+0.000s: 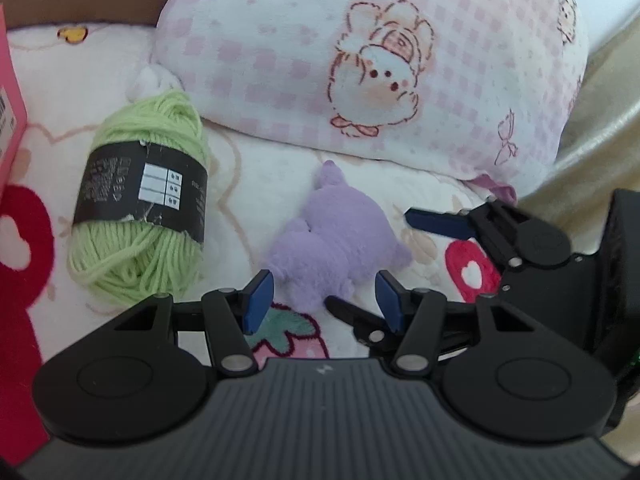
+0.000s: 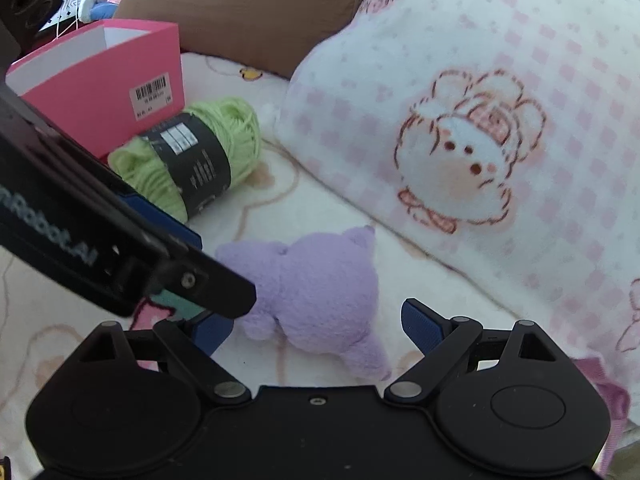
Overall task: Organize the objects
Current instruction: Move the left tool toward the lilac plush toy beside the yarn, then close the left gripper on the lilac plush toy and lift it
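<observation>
A small purple plush toy lies on the patterned blanket. My left gripper is open, and the toy's near end sits between its blue pads without being pressed. My right gripper is open wide around the same toy from the other side. One of its blue fingers shows at the right of the left wrist view. The left gripper's black housing crosses the left of the right wrist view. A green yarn skein with a black label lies to the toy's left.
An open pink box stands behind the yarn at the left. A large pink-checked pillow rises just behind the toy. A brown cushion backs the bed. The white blanket covers the surface.
</observation>
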{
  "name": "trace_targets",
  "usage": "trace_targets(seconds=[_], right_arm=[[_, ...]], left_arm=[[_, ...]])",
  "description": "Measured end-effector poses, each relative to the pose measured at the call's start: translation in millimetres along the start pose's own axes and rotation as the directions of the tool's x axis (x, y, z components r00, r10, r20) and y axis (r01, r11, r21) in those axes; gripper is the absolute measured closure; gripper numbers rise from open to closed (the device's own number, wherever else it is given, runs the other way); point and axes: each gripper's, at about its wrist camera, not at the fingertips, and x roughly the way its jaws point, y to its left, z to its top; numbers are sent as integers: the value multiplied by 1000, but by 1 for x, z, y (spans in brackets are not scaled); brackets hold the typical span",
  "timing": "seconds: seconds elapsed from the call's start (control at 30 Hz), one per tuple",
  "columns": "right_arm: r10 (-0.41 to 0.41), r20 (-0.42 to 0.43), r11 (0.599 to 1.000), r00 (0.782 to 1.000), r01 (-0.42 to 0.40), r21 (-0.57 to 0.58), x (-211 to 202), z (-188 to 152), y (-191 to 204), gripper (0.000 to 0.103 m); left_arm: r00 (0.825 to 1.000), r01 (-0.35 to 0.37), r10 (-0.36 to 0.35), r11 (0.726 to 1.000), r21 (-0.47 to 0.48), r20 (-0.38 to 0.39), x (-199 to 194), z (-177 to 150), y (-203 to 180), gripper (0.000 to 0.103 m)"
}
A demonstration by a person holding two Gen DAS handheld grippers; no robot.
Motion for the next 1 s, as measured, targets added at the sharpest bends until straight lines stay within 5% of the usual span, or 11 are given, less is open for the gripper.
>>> trace_targets(seconds=[0.17, 0.43, 0.6, 1.0], right_arm=[[32, -66, 999, 997, -32, -4, 16, -5, -2, 10], [77, -33, 997, 997, -76, 20, 23, 2, -3, 10], [79, -21, 996, 997, -78, 51, 28, 3, -3, 13], [61, 11, 989, 998, -62, 133, 6, -9, 1, 15]], left_arm=[[1000, -13, 13, 999, -29, 7, 8, -1, 3, 49], [1000, -5, 7, 993, -118, 13, 24, -2, 10, 49], [1000, -4, 8, 990, -142, 26, 29, -6, 12, 65], [999, 38, -35, 993, -112, 27, 16, -19, 7, 67]])
